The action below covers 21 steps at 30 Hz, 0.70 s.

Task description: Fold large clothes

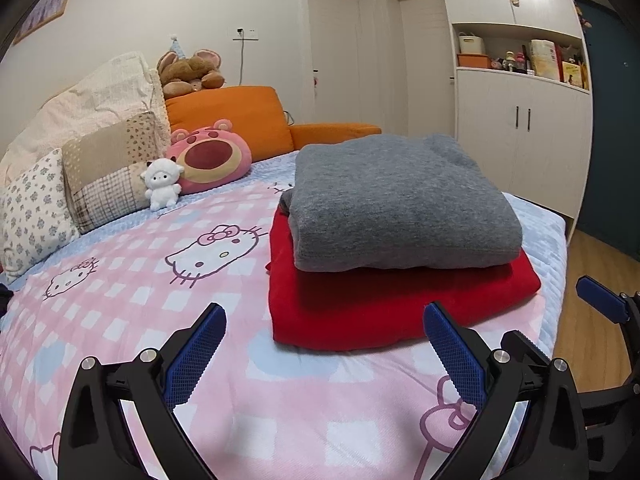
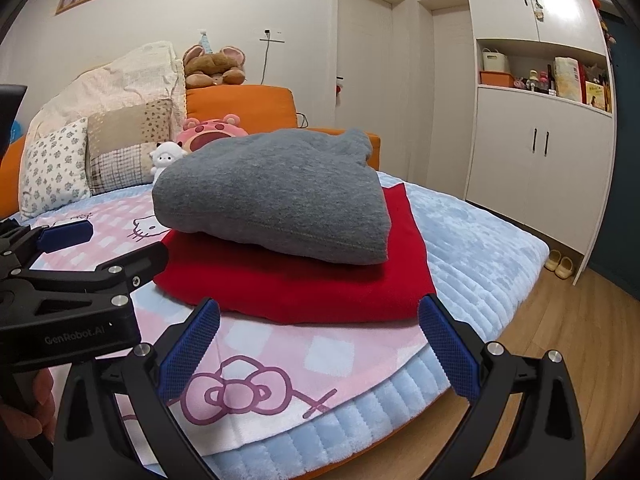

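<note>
While the bed [image 1: 536, 216] takes up most of both views, its quilted pale blue cover lies under a soft pink checked blanket [image 1: 140, 304] printed with cartoon cat faces and bows. Near the foot of the bed, on that blanket, sits a folded red garment [image 1: 400, 304], a flat fleecy rectangle. Stacked squarely on the red garment lies a folded grey sweater [image 1: 400, 208], thick, knitted and rounded at its folds. At the head of the bed lean patterned pillows [image 1: 36, 208], with a round pink bear cushion [image 1: 210, 158] and a small white plush lamb [image 1: 162, 182] beside them. Just short of the red garment, the left hand-held gripper [image 1: 324, 354] hovers with its blue cross-hatched pads [image 1: 196, 356] spread wide apart, empty. The right hand-held gripper [image 2: 318, 344] likewise stands wide open near the red garment's edge, gripping nothing.
</note>
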Available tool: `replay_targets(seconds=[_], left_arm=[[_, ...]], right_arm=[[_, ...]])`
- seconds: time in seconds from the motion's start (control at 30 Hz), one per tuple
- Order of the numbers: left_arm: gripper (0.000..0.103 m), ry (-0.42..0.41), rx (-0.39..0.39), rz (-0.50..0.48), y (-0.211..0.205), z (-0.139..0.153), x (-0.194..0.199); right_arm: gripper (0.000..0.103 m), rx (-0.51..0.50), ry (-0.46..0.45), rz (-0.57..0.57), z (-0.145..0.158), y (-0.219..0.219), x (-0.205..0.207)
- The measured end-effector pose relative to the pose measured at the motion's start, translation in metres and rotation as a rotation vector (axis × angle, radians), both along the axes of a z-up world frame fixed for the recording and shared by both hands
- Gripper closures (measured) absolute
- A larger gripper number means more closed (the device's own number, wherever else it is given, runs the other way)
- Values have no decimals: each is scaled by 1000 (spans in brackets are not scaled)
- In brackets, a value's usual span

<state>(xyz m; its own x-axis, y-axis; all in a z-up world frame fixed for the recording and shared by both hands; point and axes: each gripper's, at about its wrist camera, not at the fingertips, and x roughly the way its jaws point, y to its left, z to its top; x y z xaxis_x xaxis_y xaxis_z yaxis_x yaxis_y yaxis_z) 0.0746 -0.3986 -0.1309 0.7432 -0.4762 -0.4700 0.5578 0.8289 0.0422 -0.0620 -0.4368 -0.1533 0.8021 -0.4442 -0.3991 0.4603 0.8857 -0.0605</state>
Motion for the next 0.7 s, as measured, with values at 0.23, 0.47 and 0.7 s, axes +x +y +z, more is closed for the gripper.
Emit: replay_targets(seconds=[0.23,0.47,0.7], left_arm=[[3,7,-4,49,-1,-3,4],[3,9,-2,55,-4,-4,5],[3,33,-31,36,-3,-3,4]], right_arm=[[5,-14,0,33,0,0,6],[5,-18,-2,36,0,-2,11],[5,-23,-14,21,0,-3,2]])
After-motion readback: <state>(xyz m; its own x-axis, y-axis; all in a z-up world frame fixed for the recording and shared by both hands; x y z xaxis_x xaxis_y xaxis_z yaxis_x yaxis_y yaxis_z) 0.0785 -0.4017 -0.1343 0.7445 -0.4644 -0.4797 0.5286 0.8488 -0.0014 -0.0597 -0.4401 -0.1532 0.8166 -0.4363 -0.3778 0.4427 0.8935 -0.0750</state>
